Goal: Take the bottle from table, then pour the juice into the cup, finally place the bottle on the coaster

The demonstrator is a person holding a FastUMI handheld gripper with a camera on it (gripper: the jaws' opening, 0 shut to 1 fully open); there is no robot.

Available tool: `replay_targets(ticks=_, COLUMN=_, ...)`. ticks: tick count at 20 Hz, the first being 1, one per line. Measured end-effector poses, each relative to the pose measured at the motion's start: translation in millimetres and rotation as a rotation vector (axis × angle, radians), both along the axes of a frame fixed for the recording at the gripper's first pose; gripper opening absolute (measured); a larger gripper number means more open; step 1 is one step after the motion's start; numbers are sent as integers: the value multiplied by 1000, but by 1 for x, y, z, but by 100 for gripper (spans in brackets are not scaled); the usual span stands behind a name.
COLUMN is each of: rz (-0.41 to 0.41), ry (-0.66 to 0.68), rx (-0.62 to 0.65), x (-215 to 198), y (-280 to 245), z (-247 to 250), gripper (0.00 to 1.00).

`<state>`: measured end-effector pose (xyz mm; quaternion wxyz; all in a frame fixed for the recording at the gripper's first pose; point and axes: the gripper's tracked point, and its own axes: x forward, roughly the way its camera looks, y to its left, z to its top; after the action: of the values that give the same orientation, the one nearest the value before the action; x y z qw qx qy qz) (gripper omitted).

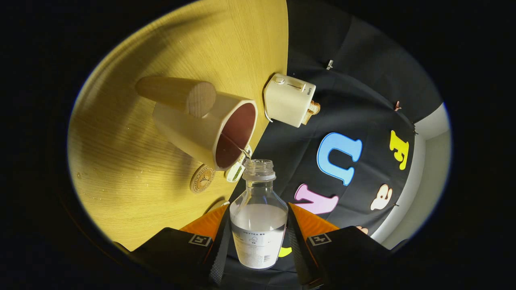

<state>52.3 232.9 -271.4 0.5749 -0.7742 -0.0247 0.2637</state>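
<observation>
Staged kitchen booth: wooden table (pixel 121 169), toaster (pixel 288 98), cloth wall (pixel 363 100)

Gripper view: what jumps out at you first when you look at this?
The clear bottle, clamped between the gripper fingers, is tipped so a thin stream runs from its open mouth into the cream cup with the wooden handle. Beyond the cup sits a small cream toaster on the wooden table, and a round coaster lies beside the cup.

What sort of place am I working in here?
Likely a staged kitchen-style booth: a wooden table with a toaster, a cup and a coaster. The gripper holds the bottle, pouring into the cup.
</observation>
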Motion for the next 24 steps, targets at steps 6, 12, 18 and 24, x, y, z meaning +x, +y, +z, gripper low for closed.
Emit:
replay_targets(ticks=6, rz=29, ry=-12, rx=-23, x=2, y=0, z=-1, gripper=71)
replay_targets(ticks=12, rz=70, ry=-24, rx=-39, x=2, y=3, z=4, gripper=72)
replay_targets(ticks=18, rz=101, ry=-37, rx=-59, x=1, y=7, z=5, gripper=71)
replay_targets(ticks=24, rz=173, ry=-71, rx=-101, x=0, y=14, z=10, gripper=71)
